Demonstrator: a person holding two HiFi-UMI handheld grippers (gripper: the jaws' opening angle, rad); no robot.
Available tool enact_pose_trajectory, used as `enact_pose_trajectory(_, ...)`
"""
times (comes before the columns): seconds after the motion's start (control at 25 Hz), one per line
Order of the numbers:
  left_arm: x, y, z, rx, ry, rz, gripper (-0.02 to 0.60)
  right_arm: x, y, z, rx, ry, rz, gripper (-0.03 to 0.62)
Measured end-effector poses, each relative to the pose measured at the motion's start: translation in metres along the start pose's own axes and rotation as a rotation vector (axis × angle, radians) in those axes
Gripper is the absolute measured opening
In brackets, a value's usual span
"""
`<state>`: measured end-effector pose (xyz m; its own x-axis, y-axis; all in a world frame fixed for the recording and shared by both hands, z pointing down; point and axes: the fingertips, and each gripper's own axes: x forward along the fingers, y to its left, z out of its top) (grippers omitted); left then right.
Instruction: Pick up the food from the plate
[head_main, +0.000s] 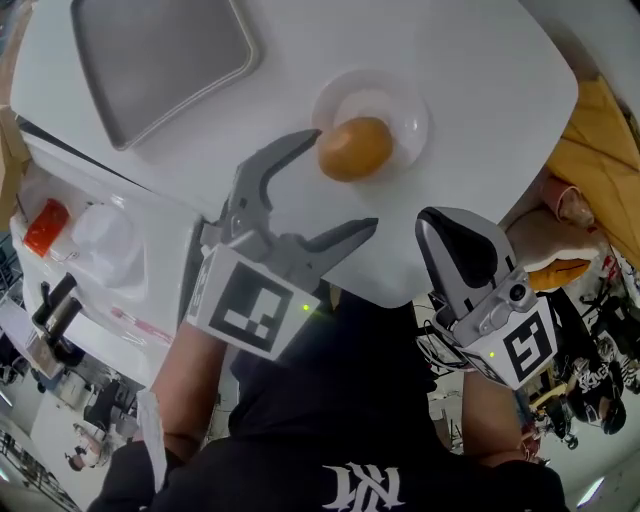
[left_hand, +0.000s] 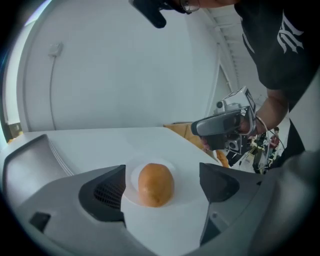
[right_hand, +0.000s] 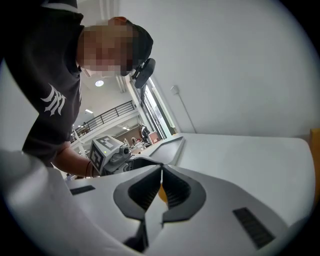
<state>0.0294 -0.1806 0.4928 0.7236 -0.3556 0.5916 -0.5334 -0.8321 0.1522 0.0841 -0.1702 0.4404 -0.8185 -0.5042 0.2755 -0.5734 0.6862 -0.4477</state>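
An orange-brown, egg-shaped piece of food (head_main: 355, 148) lies on a small white plate (head_main: 408, 108) on the white table (head_main: 480, 90). My left gripper (head_main: 345, 180) is open, its two grey fingers spread wide just short of the food, one tip close beside it. In the left gripper view the food (left_hand: 155, 184) shows in the gap of the left gripper (left_hand: 162, 186), resting on the plate (left_hand: 187, 192). My right gripper (head_main: 435, 222) hovers at the table's near edge, to the right of the plate, shut with nothing in it. The right gripper (right_hand: 161, 187) has its pads together.
A grey tray (head_main: 160, 50) sits at the table's far left. Left of the table is a shelf with clear plastic containers (head_main: 100, 240) and an orange item (head_main: 45, 225). A yellow cloth (head_main: 600, 150) lies beyond the table's right edge.
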Motion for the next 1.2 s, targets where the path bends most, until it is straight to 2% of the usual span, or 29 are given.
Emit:
enact_pose_trajectory(0.16,0.022,0.01,-0.011,0.014,0.027,0.026,0.504,0.0,-0.013,-0.02,0.038,0.02,-0.003,0.005)
enact_pose_trajectory(0.28,0.044,0.008,-0.018,0.04,0.067,0.005,0.526,-0.005,-0.026,-0.021,0.033,0.021,-0.011,0.005)
enact_pose_trajectory(0.4,0.058,0.003,-0.023,0.067,0.081,-0.014,0.523,-0.008,-0.035,-0.021,0.059,0.022,-0.018,0.005)
enact_pose_trajectory(0.52,0.063,0.006,-0.034,0.094,0.096,0.01,0.523,-0.011,-0.039,-0.029,0.08,0.023,-0.019,0.005)
enact_pose_trajectory(0.84,0.066,0.012,-0.042,0.097,0.145,0.026,0.52,-0.01,-0.046,-0.033,0.08,0.021,-0.031,0.004)
enact_pose_trajectory(1.0,0.065,0.01,-0.04,0.081,0.141,0.021,0.517,-0.011,-0.045,-0.036,0.088,0.021,-0.032,0.005)
enact_pose_trajectory(1.12,0.065,0.007,-0.04,0.083,0.142,0.018,0.503,-0.013,-0.045,-0.039,0.09,0.022,-0.035,0.003)
enact_pose_trajectory(1.2,0.064,0.007,-0.041,0.087,0.142,0.025,0.438,-0.014,-0.045,-0.039,0.092,0.021,-0.038,0.003)
